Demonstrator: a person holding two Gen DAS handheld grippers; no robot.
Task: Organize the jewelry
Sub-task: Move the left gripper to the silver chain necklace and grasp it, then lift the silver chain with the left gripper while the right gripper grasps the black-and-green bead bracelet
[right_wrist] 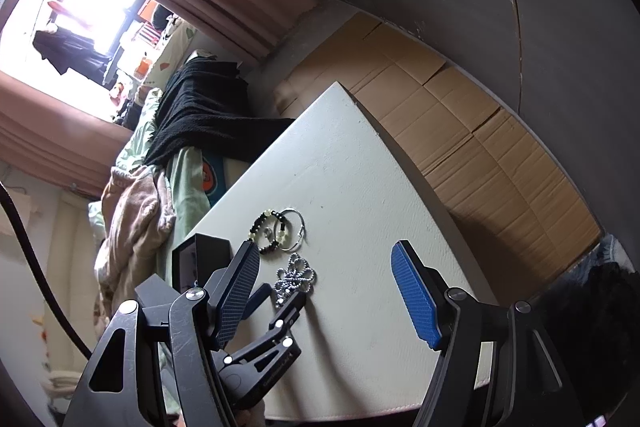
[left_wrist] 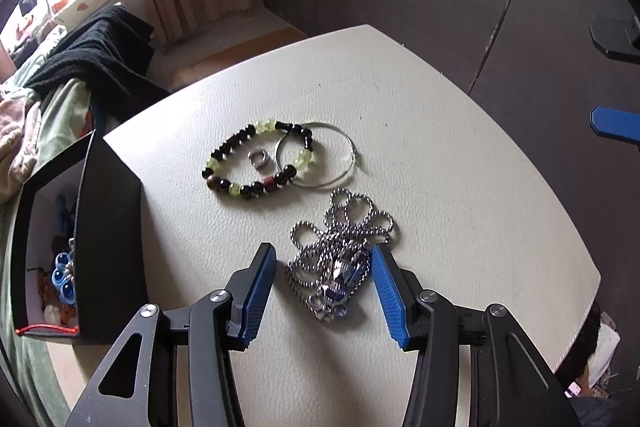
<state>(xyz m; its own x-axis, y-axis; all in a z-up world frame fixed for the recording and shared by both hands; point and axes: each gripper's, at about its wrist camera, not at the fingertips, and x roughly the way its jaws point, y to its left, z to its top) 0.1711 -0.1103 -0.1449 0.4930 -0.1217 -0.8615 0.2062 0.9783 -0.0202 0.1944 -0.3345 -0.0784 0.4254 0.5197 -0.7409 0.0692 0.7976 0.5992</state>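
Observation:
A silver ball-chain necklace lies heaped on the white table. My left gripper is open, its blue fingers on either side of the heap's near part. Beyond it lie a beaded bracelet of dark and pale green beads, a small silver ring inside it, and a thin silver bangle. An open black box at the table's left edge holds blue and orange trinkets. My right gripper is open and empty, raised above the table; the necklace, the bracelet and the left gripper show below it.
A bed with a black garment and bedding lies left of the table. Flattened cardboard covers the floor beyond the table's far edge. A dark wall stands behind. A blue pad of the right gripper shows at the right edge.

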